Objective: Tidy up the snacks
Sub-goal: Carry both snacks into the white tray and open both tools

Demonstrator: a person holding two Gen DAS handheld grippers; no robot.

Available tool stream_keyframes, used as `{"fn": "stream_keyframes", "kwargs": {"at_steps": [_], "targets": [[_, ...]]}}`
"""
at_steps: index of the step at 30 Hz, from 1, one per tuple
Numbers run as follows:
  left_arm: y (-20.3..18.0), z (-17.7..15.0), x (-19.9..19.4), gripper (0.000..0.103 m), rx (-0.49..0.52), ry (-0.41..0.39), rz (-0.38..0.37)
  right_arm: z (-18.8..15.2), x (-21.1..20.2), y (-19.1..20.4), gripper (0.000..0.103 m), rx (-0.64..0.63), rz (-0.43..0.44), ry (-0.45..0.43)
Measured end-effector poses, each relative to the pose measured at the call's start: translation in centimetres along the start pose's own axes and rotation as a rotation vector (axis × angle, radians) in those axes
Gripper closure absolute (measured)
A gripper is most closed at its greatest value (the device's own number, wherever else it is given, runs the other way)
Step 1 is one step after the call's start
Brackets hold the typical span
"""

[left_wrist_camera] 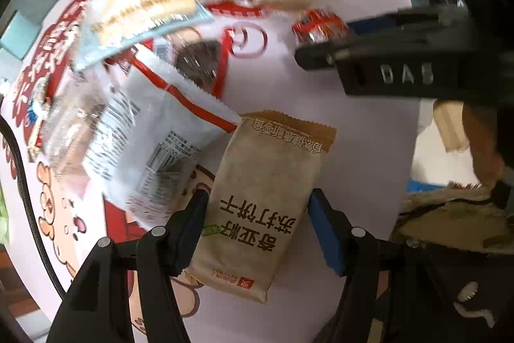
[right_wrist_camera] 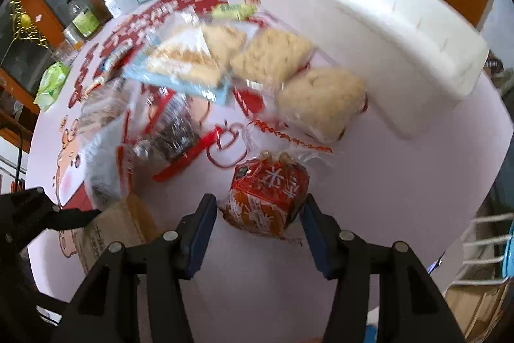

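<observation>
My left gripper (left_wrist_camera: 257,214) is open around a brown cracker packet (left_wrist_camera: 260,208) that lies on the white table; its left pad touches the packet's edge. My right gripper (right_wrist_camera: 257,214) is open around a red snack packet (right_wrist_camera: 268,198) on the table, fingers close on both sides. The red packet (left_wrist_camera: 318,26) and the right gripper show far right in the left wrist view. A pile of clear-wrapped rice cakes (right_wrist_camera: 266,60) and other snack bags (left_wrist_camera: 151,130) lies beyond. The brown packet (right_wrist_camera: 112,230) shows at lower left in the right wrist view.
A white plastic bin (right_wrist_camera: 401,31) stands at the back right of the table. The tablecloth (right_wrist_camera: 401,182) is white with red cartoon prints. Bottles, a green bag (right_wrist_camera: 53,82) and a teal box stand at the far left edge. A wire rack (right_wrist_camera: 482,246) is at right.
</observation>
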State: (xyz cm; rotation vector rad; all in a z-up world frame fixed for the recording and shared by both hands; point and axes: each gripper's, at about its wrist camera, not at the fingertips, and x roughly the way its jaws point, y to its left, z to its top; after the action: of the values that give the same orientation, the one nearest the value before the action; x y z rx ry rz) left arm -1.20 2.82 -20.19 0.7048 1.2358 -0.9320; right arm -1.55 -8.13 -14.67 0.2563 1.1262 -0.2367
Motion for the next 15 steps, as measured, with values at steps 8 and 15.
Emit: {"fn": "stream_keyframes", "kwargs": {"at_steps": [8, 15], "targets": [[3.6, 3.0, -7.8, 0.041, -0.15, -0.174, -0.009, 2.5, -6.6, -0.4, 0.049, -0.047, 0.004, -0.164], [4.8, 5.3, -16.7, 0.041, -0.281, -0.337, -0.009, 5.0, -10.4, -3.1, 0.049, -0.038, 0.028, -0.276]]}}
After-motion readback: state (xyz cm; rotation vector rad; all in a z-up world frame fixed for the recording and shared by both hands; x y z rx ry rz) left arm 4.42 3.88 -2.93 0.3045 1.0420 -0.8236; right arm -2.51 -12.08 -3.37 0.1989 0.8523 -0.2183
